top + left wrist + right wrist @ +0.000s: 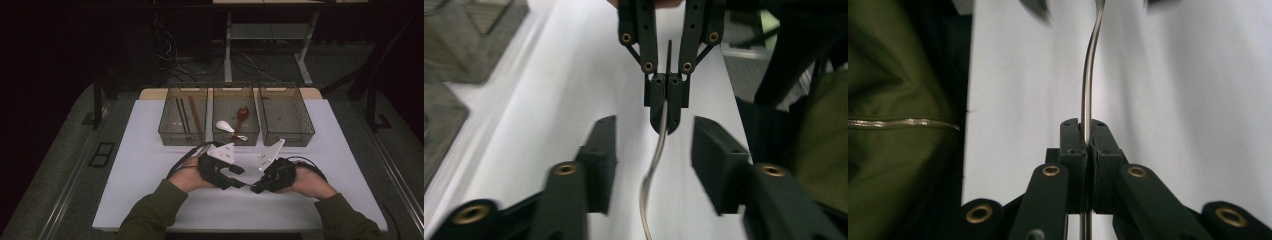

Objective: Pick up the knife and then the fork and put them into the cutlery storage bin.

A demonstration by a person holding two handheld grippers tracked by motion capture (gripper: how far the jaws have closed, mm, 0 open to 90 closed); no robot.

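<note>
It looked like a lab or test room set up for recording. A white table stood on grey carpet in a dark room, three wire mesh baskets lined up along its far edge. Behind it, loose cables lay around the legs of a desk frame.

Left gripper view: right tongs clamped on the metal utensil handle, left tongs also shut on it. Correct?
Not quite. The left gripper view shows the left tongs open, one jaw on each side of the metal utensil handle without gripping it. The right tongs are indeed clamped on it.
</note>
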